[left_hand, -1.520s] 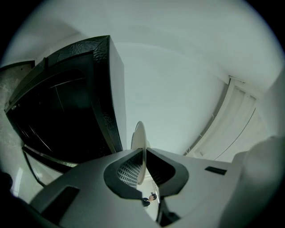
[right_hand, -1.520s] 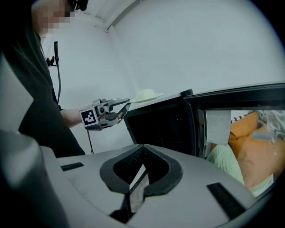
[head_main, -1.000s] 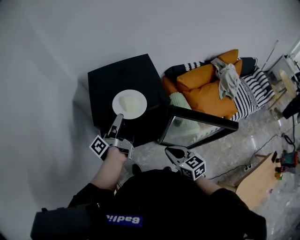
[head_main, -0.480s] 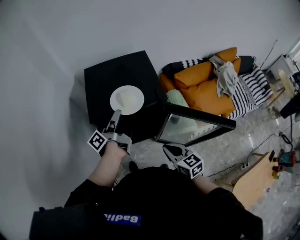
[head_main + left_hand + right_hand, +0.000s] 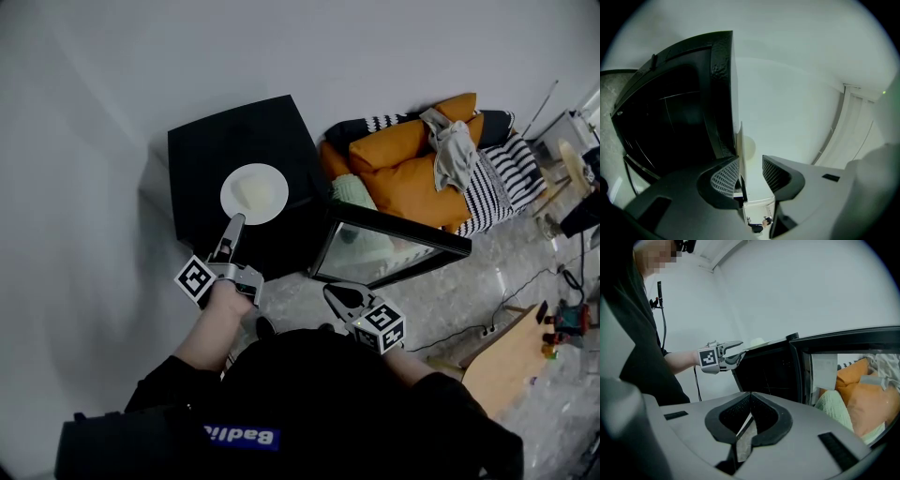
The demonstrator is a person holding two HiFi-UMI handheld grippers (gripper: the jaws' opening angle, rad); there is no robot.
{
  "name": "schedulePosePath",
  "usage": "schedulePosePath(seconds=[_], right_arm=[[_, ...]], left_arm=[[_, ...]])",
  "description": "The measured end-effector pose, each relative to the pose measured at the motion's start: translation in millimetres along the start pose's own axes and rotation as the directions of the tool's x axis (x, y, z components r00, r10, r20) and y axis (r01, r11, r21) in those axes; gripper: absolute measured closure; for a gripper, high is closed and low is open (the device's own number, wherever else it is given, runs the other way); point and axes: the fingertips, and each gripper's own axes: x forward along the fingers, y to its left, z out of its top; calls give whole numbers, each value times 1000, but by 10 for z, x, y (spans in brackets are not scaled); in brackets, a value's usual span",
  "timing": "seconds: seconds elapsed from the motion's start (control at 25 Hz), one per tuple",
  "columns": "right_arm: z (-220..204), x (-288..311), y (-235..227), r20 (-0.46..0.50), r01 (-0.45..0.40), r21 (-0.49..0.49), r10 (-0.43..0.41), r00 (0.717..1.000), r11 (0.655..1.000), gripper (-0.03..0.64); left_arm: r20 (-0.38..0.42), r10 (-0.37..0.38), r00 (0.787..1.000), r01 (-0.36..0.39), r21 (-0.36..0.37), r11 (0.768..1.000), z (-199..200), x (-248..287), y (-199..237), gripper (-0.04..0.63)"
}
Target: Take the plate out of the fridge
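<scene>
Head view shows the right gripper nearest, fingers shut on nothing. Beyond it, the left gripper has just been opening its fingers, which now stand apart around the plate rim without pressing it. The plate rests atop the fridge, whose door is open, so the task looks nearly done.

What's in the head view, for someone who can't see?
A round white plate sits atop a black box-shaped fridge whose door hangs open. The left tongs have just opened, the plate's rim between them; the right tongs are shut.
</scene>
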Motion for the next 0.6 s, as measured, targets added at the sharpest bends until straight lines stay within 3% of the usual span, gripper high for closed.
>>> schedulePosePath(seconds=[0.16, 0.4, 0.6], right_arm=[[-5, -12, -1, 4, -6, -6, 6, 1000, 1000, 607], [-27, -19, 15, 13, -18, -12, 18, 1000, 1000, 607], [-6, -14, 101, 7, -42, -22, 42, 999, 999, 607]], left_arm=[[-18, -11, 1000, 12, 45, 999, -95, -112, 3, 456], [-135, -7, 991, 28, 148, 989, -440, -322, -45, 456], [-265, 24, 964, 61, 305, 950, -739, -534, -71, 459]])
